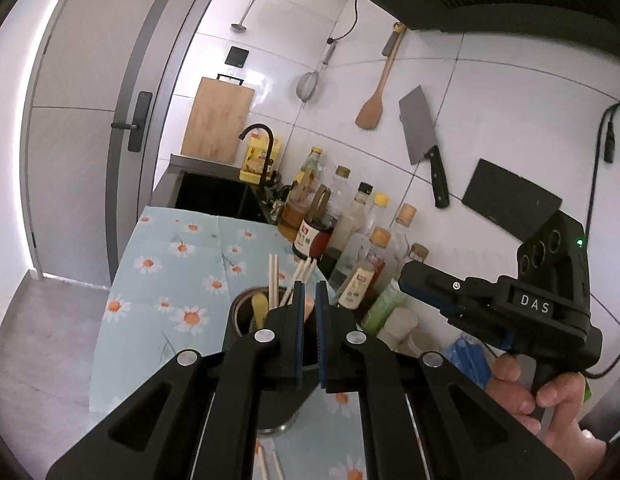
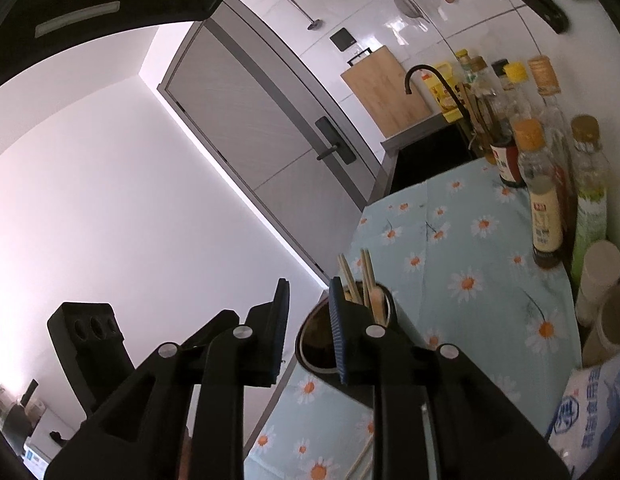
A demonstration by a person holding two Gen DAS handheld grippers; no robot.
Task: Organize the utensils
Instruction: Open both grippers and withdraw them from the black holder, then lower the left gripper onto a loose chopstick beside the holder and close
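Note:
A dark cylindrical utensil holder (image 1: 240, 314) (image 2: 310, 362) stands on the daisy-print cloth (image 1: 170, 280). It holds several chopsticks (image 1: 273, 280) (image 2: 349, 280) and a wooden spoon (image 1: 260, 308) (image 2: 377, 304). My left gripper (image 1: 310, 300) hovers just over the holder's near side, its blue pads almost together with nothing clamped. My right gripper (image 2: 310, 308) is beside the holder's rim, open, with an empty gap. In the left wrist view a hand holds the right gripper (image 1: 405, 276) to the right. Loose chopsticks (image 1: 266, 464) (image 2: 361, 460) lie on the cloth near the front.
Sauce bottles (image 1: 365, 216) (image 2: 545, 200) line the tiled wall. Paper cups (image 2: 601, 276) and a blue-white bag (image 2: 589, 408) sit at the right. Beyond the cloth are a sink (image 1: 214, 196) and a black tap (image 1: 258, 132). A cleaver (image 1: 419, 128) and a wooden spatula (image 1: 371, 108) hang on the wall.

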